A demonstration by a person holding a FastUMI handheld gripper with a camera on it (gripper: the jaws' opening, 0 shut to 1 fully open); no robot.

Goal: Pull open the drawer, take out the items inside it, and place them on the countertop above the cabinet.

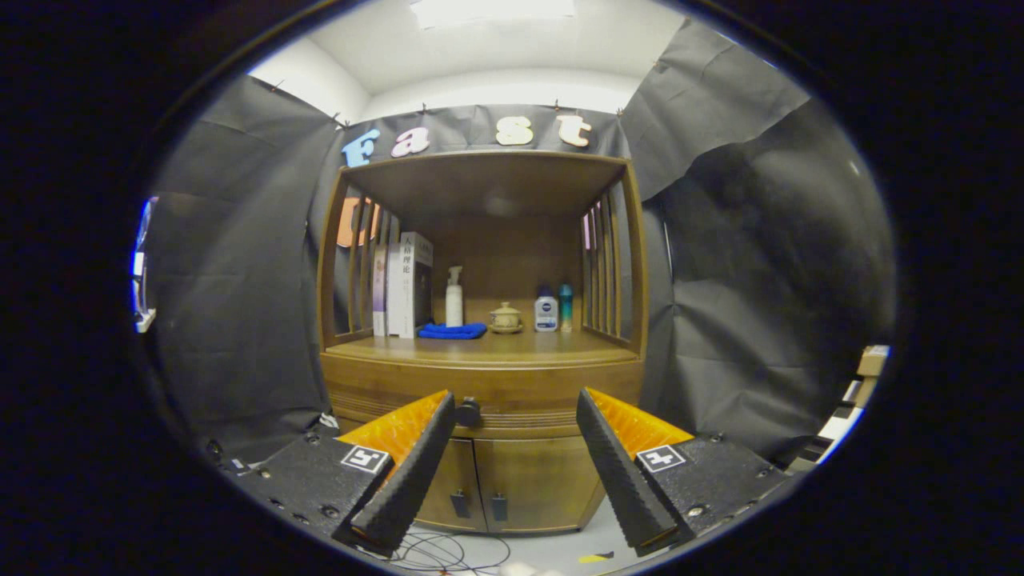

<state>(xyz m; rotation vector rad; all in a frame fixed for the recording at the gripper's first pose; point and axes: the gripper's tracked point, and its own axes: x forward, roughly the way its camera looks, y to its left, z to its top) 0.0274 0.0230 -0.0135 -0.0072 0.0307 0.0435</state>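
Facing the wooden cabinet [480, 320] head on, the tongs [512, 464] hung released, fingers spread wide and gripping nothing. The drawer [512, 392] was closed, so whatever lay inside was hidden. Its dark round knob [468, 413] sat just off the left finger's tip, at about ten o'clock from the midpoint of the gap, beyond the fingers and not between them.

The likely trouble was aim: closing from this line would probably miss the knob or catch it on one finger only, and a one-sided grip could slip off during the pull. A skewed pull might also bind the drawer.

Above the drawer, the bench [480, 350] was bare wood at the front. Along its back stood books [404, 284], a blue cloth [452, 330], a white spray bottle [454, 298], a small lidded pot [506, 318] and two more bottles [554, 309]. Below were two cupboard doors [504, 484], with cables [448, 552] on the pale floor, black cloth walls and a ceiling light [492, 10].
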